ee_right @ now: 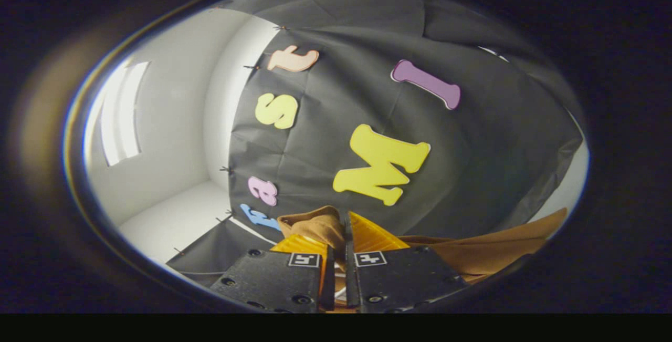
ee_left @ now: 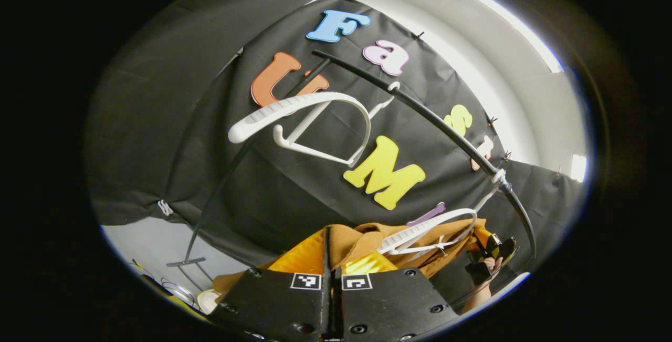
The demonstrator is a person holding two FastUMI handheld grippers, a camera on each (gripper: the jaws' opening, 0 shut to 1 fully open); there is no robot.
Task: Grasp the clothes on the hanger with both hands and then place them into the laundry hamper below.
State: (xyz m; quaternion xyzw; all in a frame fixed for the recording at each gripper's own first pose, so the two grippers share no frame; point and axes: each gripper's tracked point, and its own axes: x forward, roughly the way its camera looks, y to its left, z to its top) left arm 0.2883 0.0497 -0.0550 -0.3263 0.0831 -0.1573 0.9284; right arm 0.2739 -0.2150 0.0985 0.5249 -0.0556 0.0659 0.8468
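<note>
Brown cloth garment (ee_left: 362, 239) hangs on the near white plastic hanger (ee_left: 430, 234); we pinch it in both left gripper (ee_left: 332, 273) and right gripper (ee_right: 336, 250). Pulling unevenly could snag the hanger.

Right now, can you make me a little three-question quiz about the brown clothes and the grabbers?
1. True or false: the right gripper is pinching the brown garment.
2. How many white hangers hang on the black rail? A one, B two, C four.
3. What lies against the lower hanger?

Key: 1 true. 2 B: an empty hanger and the lower one. 3 the brown garment, which the left gripper also grips.
</note>
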